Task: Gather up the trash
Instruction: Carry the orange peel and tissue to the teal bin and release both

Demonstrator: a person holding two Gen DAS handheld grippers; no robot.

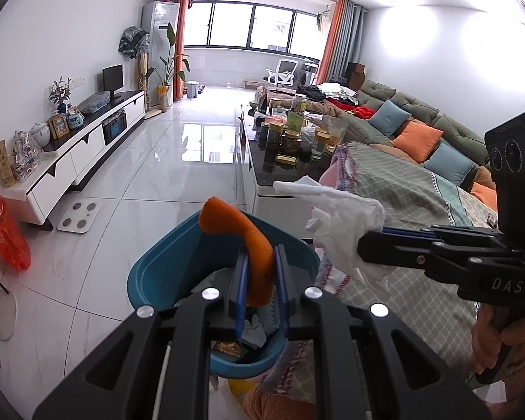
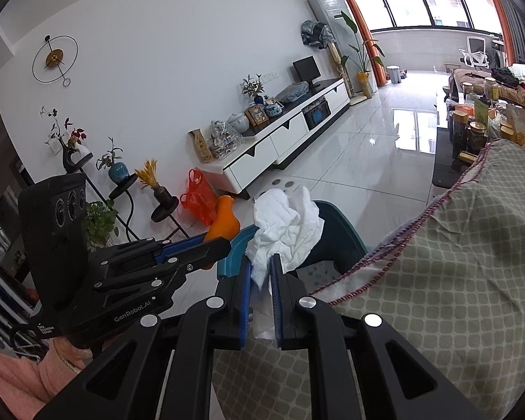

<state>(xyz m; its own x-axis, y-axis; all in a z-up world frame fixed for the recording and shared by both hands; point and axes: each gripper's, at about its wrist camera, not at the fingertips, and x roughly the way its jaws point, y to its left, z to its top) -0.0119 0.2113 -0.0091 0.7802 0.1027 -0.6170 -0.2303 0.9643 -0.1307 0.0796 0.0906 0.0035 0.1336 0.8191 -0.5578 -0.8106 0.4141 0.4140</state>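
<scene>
Trash bin (image 1: 150, 276), teal, sits on the floor beside the quilt (image 1: 402, 182). My right gripper (image 2: 262, 276) pinches a white tissue (image 2: 287, 224) above it; my left gripper (image 1: 260, 266) clamps orange peel (image 1: 248, 238), possibly foam.

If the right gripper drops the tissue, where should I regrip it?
Grip the tissue at its bunched lower neck, where the right gripper pinches now, coming from below along the fingers. The top flares loose and wide over the bin.

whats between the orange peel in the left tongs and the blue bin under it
Nothing: in the left wrist view the orange peel hangs from the left tongs directly over the open blue bin.
</scene>
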